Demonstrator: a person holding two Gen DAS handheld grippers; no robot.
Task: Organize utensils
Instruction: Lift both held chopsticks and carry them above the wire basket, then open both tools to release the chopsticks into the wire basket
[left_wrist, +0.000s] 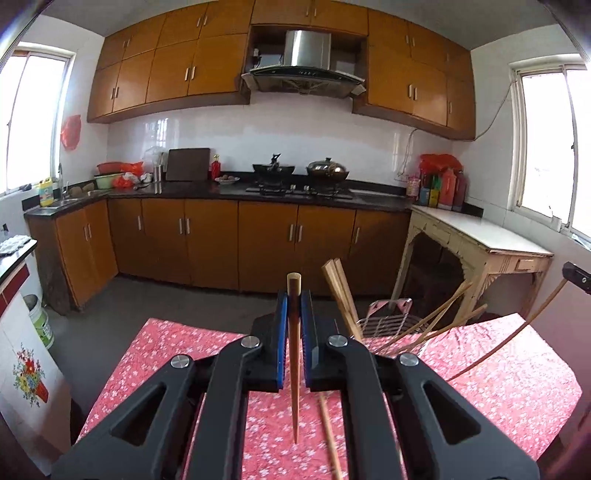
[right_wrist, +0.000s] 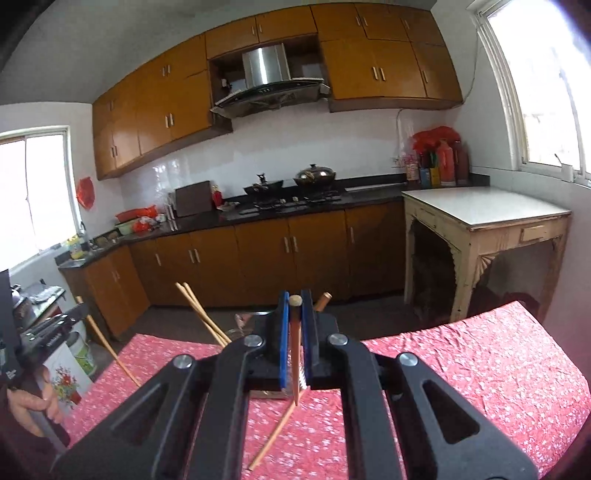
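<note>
Left gripper (left_wrist: 294, 306): jaws pinched on a dark chopstick (left_wrist: 294, 354), thick end up past the blue pads, thin tip hanging above the tablecloth (left_wrist: 177, 354)
Right gripper (right_wrist: 294, 306): jaws pinched on another chopstick (right_wrist: 295, 354), round butt showing between the pads, tip pointing down
Wire rack (left_wrist: 388, 319): on the far side of the table, with pale chopsticks (left_wrist: 338, 291) leaning out of it at angles
Loose chopstick (right_wrist: 275, 432): lies slanted on the cloth below the right gripper
Left view only: the rack shown clearly; the right gripper's black edge (left_wrist: 576, 276) and its chopstick at the right border
Right view only: a person's hand (right_wrist: 33, 406) on the left gripper's handle; the rack mostly hidden behind the right gripper's jaws
Writing: small print on the left gripper's body and bottle labels by the window, too small to read
</note>
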